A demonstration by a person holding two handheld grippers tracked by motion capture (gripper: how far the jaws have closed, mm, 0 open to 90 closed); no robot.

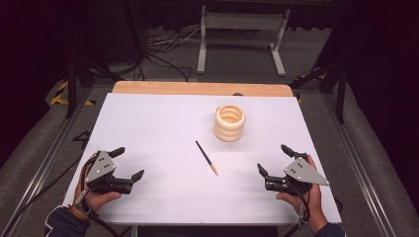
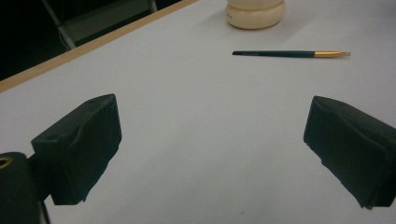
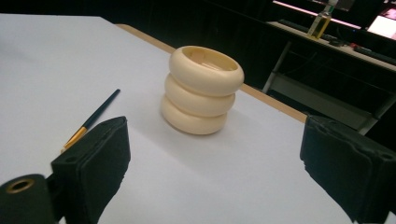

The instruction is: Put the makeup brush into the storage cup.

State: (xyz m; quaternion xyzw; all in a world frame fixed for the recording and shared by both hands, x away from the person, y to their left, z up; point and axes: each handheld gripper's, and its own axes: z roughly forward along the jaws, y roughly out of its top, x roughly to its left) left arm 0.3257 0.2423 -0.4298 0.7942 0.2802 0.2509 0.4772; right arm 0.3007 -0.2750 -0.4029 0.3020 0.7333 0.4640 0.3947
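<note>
Two hand-held grippers are sitting low at the near edge of the white table (image 1: 148, 118), one at each side, and both are empty: the left gripper (image 1: 127, 162) is resting with its jaws spread wide, and the right gripper (image 1: 275, 158) is likewise gaping, nothing between its pads. Judging by this layout, both are standing ready on either side of the work, leaving the middle open for a reach. Between them and a little farther up the table, a thin paintbrush (image 1: 206, 157) is lying flat on the surface, apart from everything. Its long axis is running diagonally across the table: the dark handle end is pointing away and to the left, while the gold ferrule and pale tip are pointing toward the person and to the right, closer to the right gripper. Beyond it, near but not touching, a cream ribbed holder (image 1: 230, 123) shaped like three stacked rings is standing upright with its mouth open to the top, likely the place meant for the brush.
</note>
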